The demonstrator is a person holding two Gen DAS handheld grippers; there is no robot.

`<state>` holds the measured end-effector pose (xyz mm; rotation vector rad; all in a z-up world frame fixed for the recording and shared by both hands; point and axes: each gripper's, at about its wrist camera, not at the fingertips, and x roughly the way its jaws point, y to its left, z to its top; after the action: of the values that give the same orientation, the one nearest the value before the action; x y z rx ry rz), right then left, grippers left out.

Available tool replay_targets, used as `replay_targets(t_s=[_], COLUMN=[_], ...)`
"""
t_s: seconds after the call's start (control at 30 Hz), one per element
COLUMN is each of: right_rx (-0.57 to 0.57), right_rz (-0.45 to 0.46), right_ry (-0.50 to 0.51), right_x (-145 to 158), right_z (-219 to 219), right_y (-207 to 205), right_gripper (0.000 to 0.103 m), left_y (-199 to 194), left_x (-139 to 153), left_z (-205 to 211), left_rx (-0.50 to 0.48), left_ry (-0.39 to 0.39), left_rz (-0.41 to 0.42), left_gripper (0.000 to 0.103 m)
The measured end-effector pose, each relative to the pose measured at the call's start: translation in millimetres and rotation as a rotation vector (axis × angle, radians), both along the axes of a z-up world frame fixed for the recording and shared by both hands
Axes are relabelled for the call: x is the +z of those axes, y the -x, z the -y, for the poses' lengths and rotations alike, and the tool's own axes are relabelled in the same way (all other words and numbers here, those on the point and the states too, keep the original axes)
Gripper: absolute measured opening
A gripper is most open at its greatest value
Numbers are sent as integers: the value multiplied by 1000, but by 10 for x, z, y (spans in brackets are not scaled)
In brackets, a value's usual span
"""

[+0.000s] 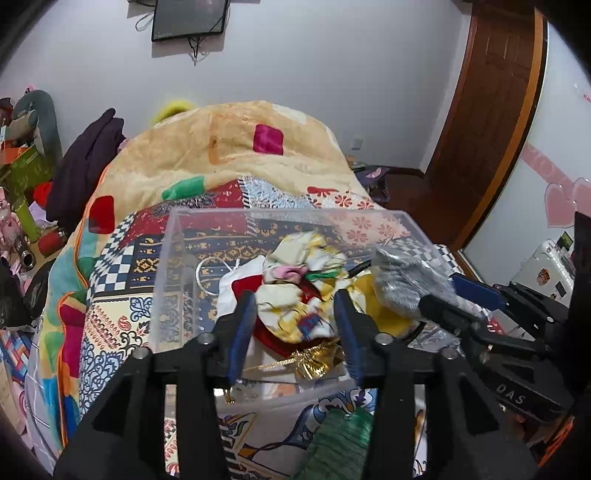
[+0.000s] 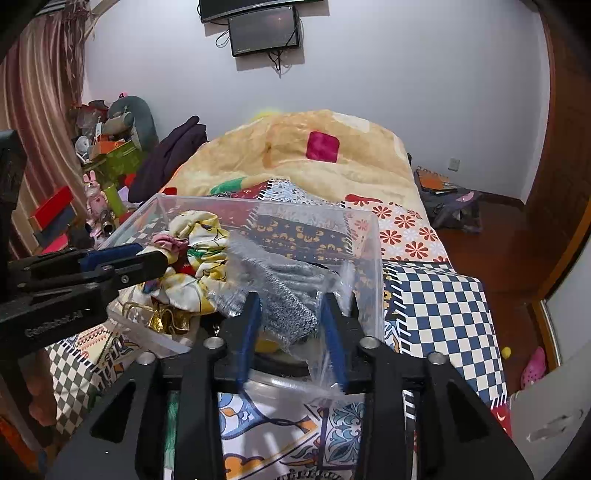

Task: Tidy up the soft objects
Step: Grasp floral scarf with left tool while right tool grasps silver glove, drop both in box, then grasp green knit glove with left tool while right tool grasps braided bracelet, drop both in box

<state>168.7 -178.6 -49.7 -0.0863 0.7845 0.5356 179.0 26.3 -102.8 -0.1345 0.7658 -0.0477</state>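
The right gripper [image 2: 291, 306] has its blue-padded fingers [image 2: 248, 325] parted a moderate way with a grey knit cloth in a clear bag [image 2: 284, 295] between them. The cloth fills most of the gap, but whether the pads press it cannot be told. In the left wrist view the same grey bundle [image 1: 406, 284] hangs at the tip of the right gripper [image 1: 443, 295] over the right side of the box [image 1: 173, 266].

The left gripper [image 1: 297, 306] is open, its fingers [image 1: 242, 325] spread wide and holding nothing. They sit just above a crumpled yellow floral cloth [image 1: 299, 280] that lies in the box. From the right wrist view the left gripper [image 2: 159, 258] reaches in from the left, its tips at the floral cloth [image 2: 199, 258].

The box is clear plastic and stands on the bed [image 2: 436, 306], on a patchwork quilt. Under the floral cloth are a white and red fabric [image 1: 240, 284], something yellow [image 1: 369, 295] and a gold ribbon piece [image 1: 314, 363] near the box's near wall. A green cloth [image 1: 340, 443] lies on the bed just near of the box.

At the far end of the bed a peach blanket [image 1: 221, 147] is heaped. A dark garment [image 1: 85, 166] lies left of it, and a screen [image 2: 264, 31] hangs on the far wall.
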Motion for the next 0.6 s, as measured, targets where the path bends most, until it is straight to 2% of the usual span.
replay_targets(t_s=[0.07,0.13,0.2,0.37,0.4,0.47,0.6], right_rx=[-9,-17,-23,-45,-47,-50,-40], right_rz=[19,45,65,128,138,157,174], right_ry=[-11,-21,-26,-39,-40,-41,-11], right_x=[42,107,175,341,364,394,366], right_z=[27,64,98,211,235,275,341], right_y=[37,82,128,276,311,377,503], right_gripper=[68,77,79,90,92,103,103], left_y=[70,146,254,509,558,627,751], left_x=[69,135,222,369,380,379,304], left_z=[-4,2,14,59,77,96,131], left_rx=[-4,-4,-10,-15,-22,-38,-62], left_ry=[1,-1,-12,-40,-43,-43,-37], left_rz=[19,39,71,148,153,152,130], left_gripper=[50,56,60,79,82,85,91])
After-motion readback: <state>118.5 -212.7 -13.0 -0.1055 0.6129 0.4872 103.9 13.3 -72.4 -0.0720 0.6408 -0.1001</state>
